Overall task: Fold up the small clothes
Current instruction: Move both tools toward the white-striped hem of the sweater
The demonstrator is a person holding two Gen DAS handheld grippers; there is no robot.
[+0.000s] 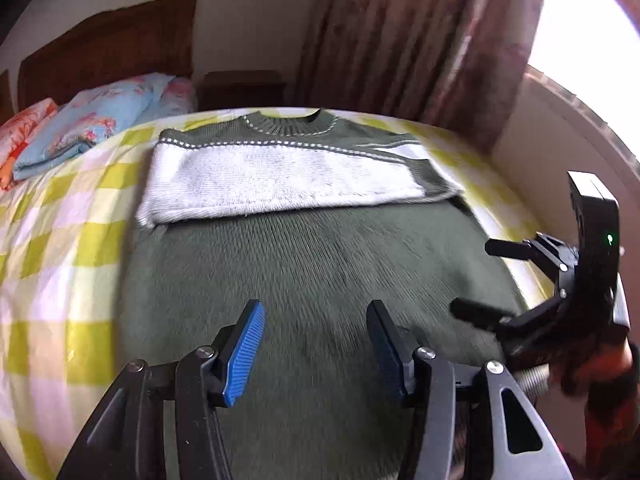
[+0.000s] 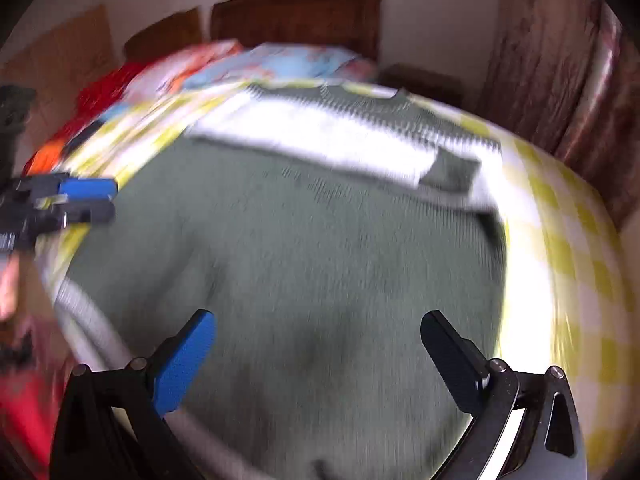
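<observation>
A dark green knitted sweater point(image 1: 304, 264) with a white band point(image 1: 280, 176) across its chest lies flat on the bed, collar at the far end; both sleeves are folded in over the band. It also shows, blurred, in the right wrist view point(image 2: 320, 240). My left gripper point(image 1: 316, 320) is open and empty above the sweater's lower body. My right gripper point(image 2: 316, 332) is open and empty above the sweater's lower part; it shows at the right of the left wrist view point(image 1: 476, 276). The left gripper shows at the left edge of the right wrist view point(image 2: 108, 200).
The bed has a yellow and white checked sheet point(image 1: 60, 240). Folded floral bedding point(image 1: 92, 120) lies at the far left by a wooden headboard point(image 1: 108, 52). A brown curtain point(image 1: 420, 40) and a bright window point(image 1: 592, 32) are on the right.
</observation>
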